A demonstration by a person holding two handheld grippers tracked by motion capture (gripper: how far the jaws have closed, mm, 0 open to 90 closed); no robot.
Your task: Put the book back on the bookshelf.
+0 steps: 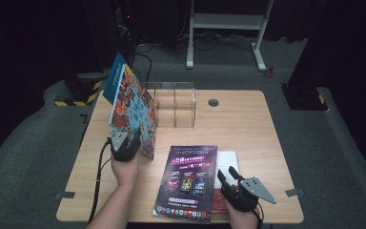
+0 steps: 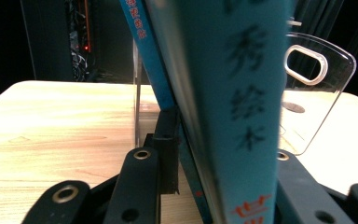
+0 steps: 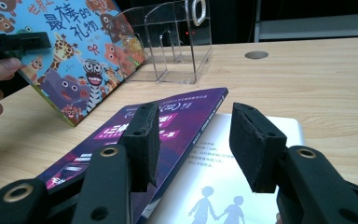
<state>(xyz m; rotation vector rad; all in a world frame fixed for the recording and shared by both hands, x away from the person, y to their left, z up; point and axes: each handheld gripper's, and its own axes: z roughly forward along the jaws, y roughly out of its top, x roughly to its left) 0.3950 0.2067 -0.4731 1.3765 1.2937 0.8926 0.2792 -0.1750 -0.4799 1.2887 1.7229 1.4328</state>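
The left gripper (image 1: 134, 141) is holding the picture book (image 1: 132, 106) upright by its lower edge, fingers (image 2: 167, 140) clenched on it, with the spine facing the gripper's own camera. The book is standing tilted above the left side of the counter (image 1: 248, 124), its top leaning toward the far left corner, and its near lower corner appears to be just above or resting on the wood; which cannot be told. It is being kept on edge, likely because the clear file holder (image 1: 175, 104) just behind and to its right takes books standing, not flat. The holder's compartments are showing nothing inside.

The right gripper (image 1: 229, 179) is resting near the front right edge, its fingers (image 3: 142, 140) spread apart and grasping nothing. They are pointing over 2 items lying flat: a purple magazine (image 1: 187, 181) and, partly beneath its right side, a white booklet (image 1: 228, 160). That placement suggests the right gripper is waiting to take 1 of these next. The stack is well apart from the holder.
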